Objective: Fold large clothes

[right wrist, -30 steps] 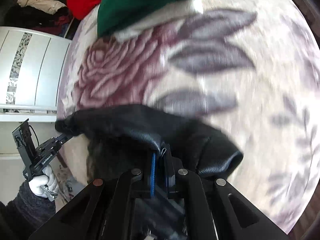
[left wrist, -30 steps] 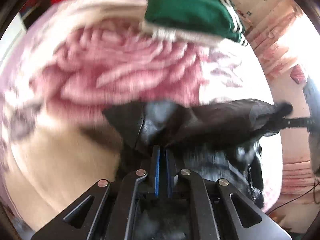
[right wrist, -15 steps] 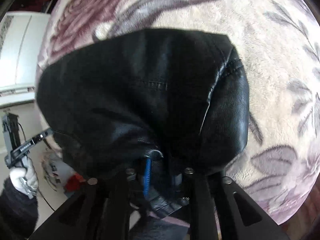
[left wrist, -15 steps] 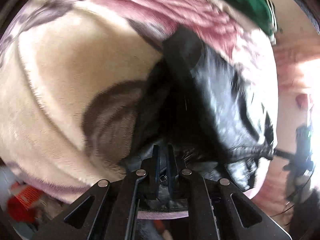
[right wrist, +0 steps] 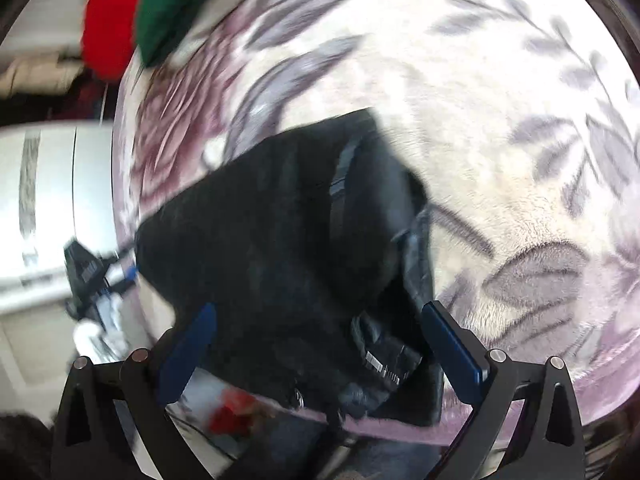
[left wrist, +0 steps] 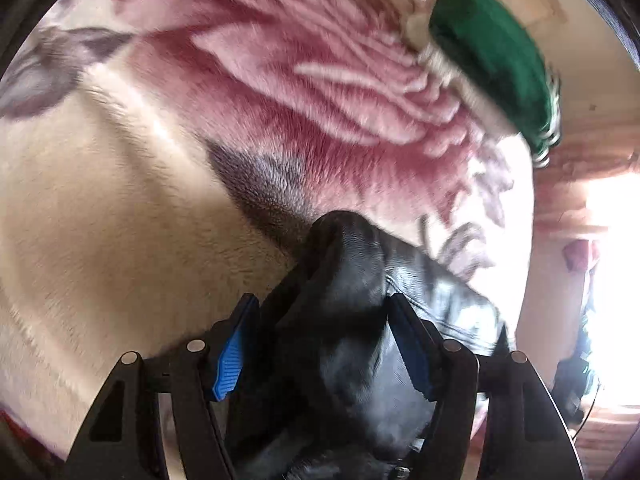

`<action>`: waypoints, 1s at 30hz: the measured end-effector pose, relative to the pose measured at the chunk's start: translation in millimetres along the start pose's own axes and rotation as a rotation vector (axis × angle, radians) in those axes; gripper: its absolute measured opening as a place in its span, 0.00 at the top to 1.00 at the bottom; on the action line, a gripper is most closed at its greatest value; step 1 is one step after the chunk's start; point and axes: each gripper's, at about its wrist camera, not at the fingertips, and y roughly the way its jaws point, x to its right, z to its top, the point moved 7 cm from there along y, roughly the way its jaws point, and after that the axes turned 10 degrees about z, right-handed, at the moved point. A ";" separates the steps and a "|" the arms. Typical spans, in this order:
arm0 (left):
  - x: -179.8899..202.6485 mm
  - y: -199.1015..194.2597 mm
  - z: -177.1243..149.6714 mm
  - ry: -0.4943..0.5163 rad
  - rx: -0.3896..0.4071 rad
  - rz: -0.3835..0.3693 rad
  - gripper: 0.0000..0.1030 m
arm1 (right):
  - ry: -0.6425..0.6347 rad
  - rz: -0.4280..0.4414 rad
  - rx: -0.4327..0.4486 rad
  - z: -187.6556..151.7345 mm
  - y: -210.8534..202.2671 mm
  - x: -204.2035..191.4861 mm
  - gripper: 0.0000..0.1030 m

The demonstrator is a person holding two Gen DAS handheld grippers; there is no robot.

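A black leather garment (left wrist: 360, 320) lies bunched on a plush floral blanket (left wrist: 120, 220) at the bed's near edge. My left gripper (left wrist: 322, 308) has its jaws opening; a fold of the black garment sits between the blue pads (left wrist: 232, 356) without being pinched. In the right wrist view the same black garment (right wrist: 280, 232) spreads out below my right gripper (right wrist: 320, 320), whose jaws are opening wide over it, pads (right wrist: 452, 340) clear of the leather. The left gripper (right wrist: 92, 276) shows small at the left edge there.
A folded green garment with white stripes (left wrist: 492, 52) and a red one (right wrist: 108, 20) lie at the blanket's far side. White cabinet doors (right wrist: 52, 200) stand left of the bed. A red object (right wrist: 232, 412) lies on the floor below the bed edge.
Both grippers were shut on the black garment, carried it down onto the blanket, and now stand with jaws apart, the garment released and resting on the bed.
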 end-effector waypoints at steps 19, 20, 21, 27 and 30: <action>52.1 6.4 34.2 0.130 0.156 -0.043 0.76 | 0.023 0.285 0.002 87.7 84.3 -11.6 0.69; 59.1 -0.8 48.4 0.120 0.164 -0.064 0.76 | 0.018 0.290 0.028 95.5 78.3 -23.2 0.71; 63.5 -5.6 60.4 0.111 0.172 -0.078 0.76 | 0.021 0.312 0.047 104.2 73.5 -32.3 0.71; 99.8 38.1 153.2 0.067 0.007 -0.127 0.69 | -0.004 0.212 0.127 202.0 77.1 -56.5 0.60; 92.7 47.4 160.4 0.042 -0.080 -0.171 0.65 | 0.074 0.106 0.077 241.4 97.0 -49.1 0.46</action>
